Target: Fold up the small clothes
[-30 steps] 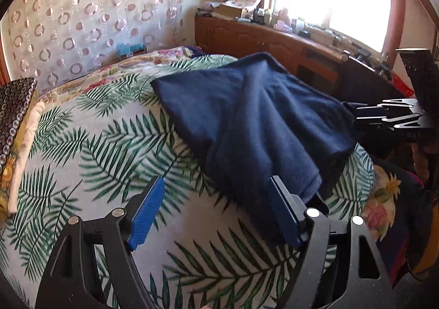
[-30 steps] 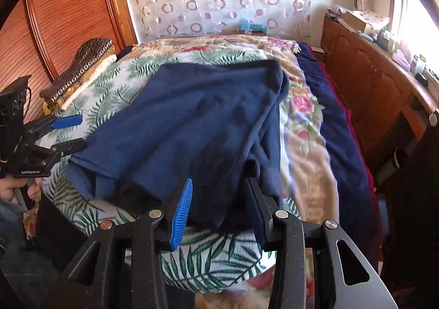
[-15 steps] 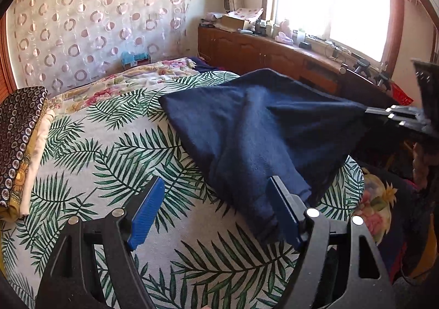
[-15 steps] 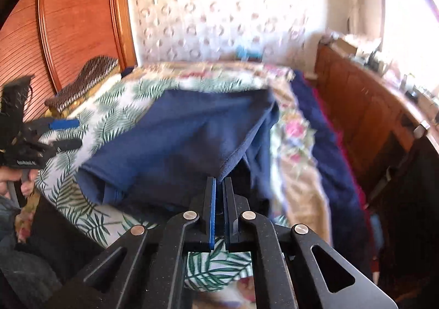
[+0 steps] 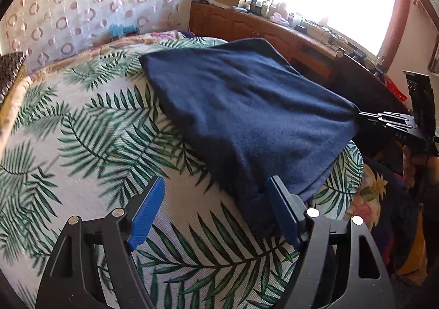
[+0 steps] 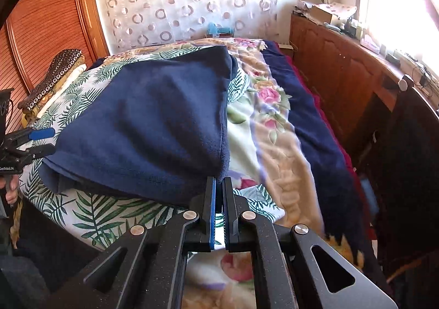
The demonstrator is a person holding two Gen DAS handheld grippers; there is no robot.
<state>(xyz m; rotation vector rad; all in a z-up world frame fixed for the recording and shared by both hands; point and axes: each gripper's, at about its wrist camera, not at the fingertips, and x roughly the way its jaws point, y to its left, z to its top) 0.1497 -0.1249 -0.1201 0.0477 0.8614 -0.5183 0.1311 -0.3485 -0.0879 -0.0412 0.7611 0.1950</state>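
Note:
A dark navy garment lies on the palm-leaf bedspread. My right gripper is shut on its near corner and holds that corner lifted, so the cloth stretches taut from the bed. In the left wrist view the right gripper shows at the right, pinching the cloth's tip. My left gripper is open and empty, its right finger against the garment's near left edge. It also shows in the right wrist view, open beside the cloth's left corner.
A folded patterned pile lies at the bed's left edge. A floral blanket and a navy blanket cover the bed's right side. A cluttered wooden cabinet runs under the window. A dark chair back stands near right.
My right gripper closed on the garment's corner and lifted it, pulling the cloth taut. The left gripper stayed open at the garment's left edge.

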